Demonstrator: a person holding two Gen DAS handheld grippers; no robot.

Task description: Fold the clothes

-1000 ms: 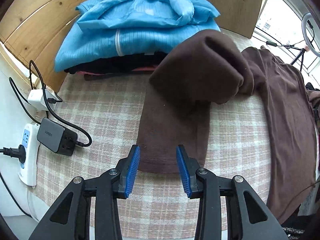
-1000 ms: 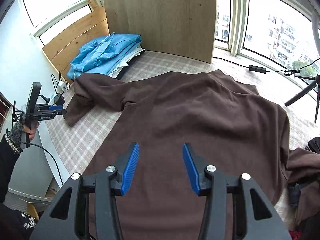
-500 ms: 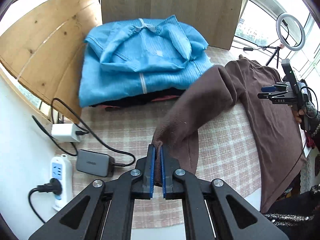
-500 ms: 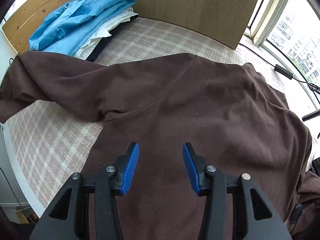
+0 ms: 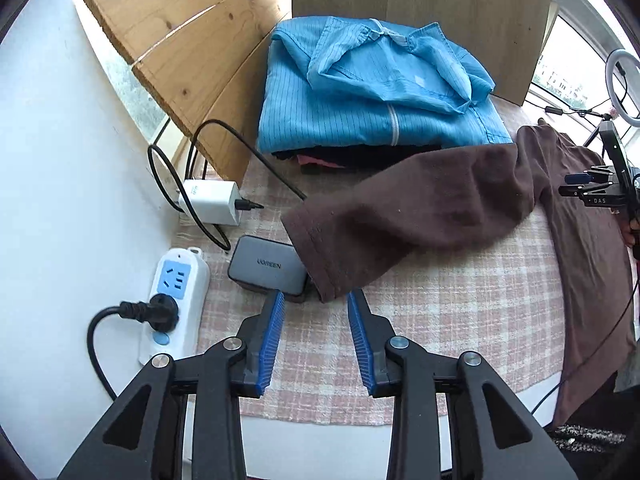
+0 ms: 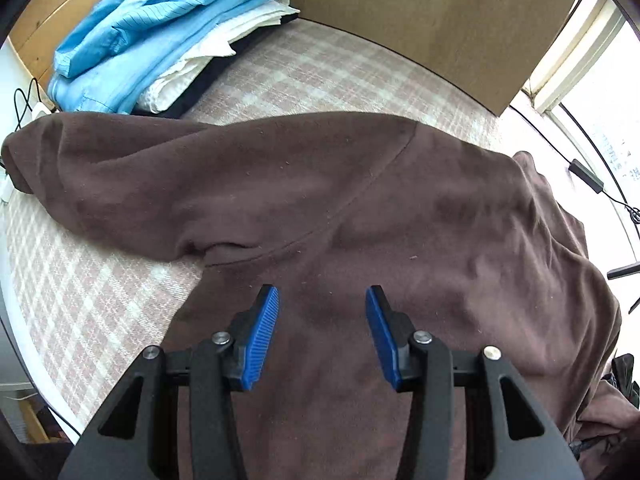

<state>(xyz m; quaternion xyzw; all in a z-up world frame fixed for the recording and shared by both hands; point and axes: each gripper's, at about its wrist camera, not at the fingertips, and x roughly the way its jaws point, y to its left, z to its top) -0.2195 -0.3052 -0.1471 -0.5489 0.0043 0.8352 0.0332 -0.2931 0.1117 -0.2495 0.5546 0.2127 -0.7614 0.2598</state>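
A brown sweater (image 6: 360, 208) lies spread on the checked cloth (image 6: 80, 300), and its sleeve (image 5: 420, 208) stretches out to the left. My left gripper (image 5: 316, 300) hangs just above the sleeve's cuff (image 5: 320, 256). Its jaws are opening; a corner of the cuff lies between the tips, and the pads do not press on it. My right gripper (image 6: 322, 300) stands open low over the sweater's body, just below the armpit seam, with nothing held. That gripper also shows at the right edge of the left wrist view (image 5: 596, 196).
A stack of folded clothes with a blue garment (image 5: 372, 92) on top sits at the back against wooden boards (image 5: 192, 40). A power strip (image 5: 176, 304), a grey charger (image 5: 268, 268) and a white adapter (image 5: 212, 200) with cables lie beside the cuff. A ring light (image 5: 622, 72) stands far right.
My left gripper shut on the sleeve cuff, drew it out to the left toward the chargers, then opened and let it go. My right gripper sank closer to the sweater's body.
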